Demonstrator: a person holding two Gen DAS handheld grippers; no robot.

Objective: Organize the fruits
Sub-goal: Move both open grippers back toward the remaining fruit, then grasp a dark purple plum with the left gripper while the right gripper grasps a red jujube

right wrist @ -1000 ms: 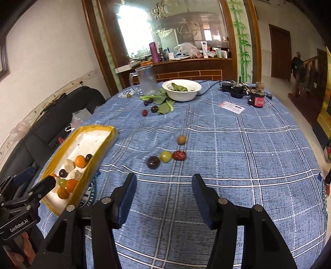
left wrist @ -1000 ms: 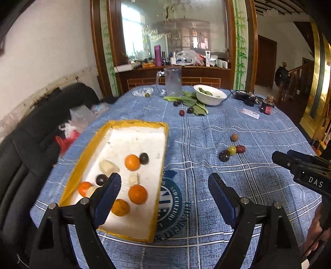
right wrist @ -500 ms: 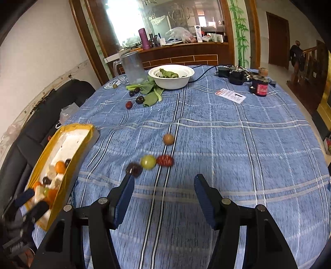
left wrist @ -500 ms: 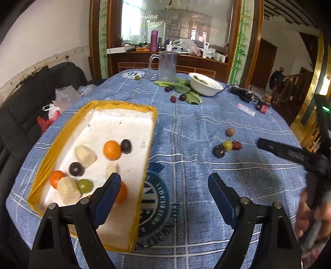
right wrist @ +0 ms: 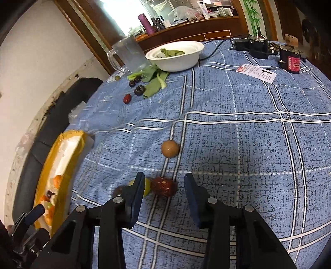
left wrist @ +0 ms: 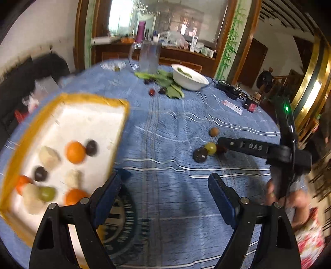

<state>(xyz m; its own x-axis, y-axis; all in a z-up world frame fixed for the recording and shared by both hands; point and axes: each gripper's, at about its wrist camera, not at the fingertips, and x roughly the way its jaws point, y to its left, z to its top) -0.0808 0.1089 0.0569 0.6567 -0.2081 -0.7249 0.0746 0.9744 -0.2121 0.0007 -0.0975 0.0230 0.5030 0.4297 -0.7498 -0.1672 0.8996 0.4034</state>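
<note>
Straddling red fruit (right wrist: 163,186), right gripper (right wrist: 164,187) agape; left gripper (left wrist: 163,192) agape beside tray (left wrist: 115,103) edge.

Daylight pours in from the window (left wrist: 120,18) at the top of both my views, blown out to white glare there. My left view is smeared by motion blur, worst at the left where the tray (left wrist: 86,115) and its fruits lose their edges. My right view is sharp, with a soft shadow under the brown fruit (right wrist: 170,148) mid-frame. Fisheye bending curves the counter (right wrist: 248,134) and darkens every corner. A green light (left wrist: 286,108) glows at right.
</note>
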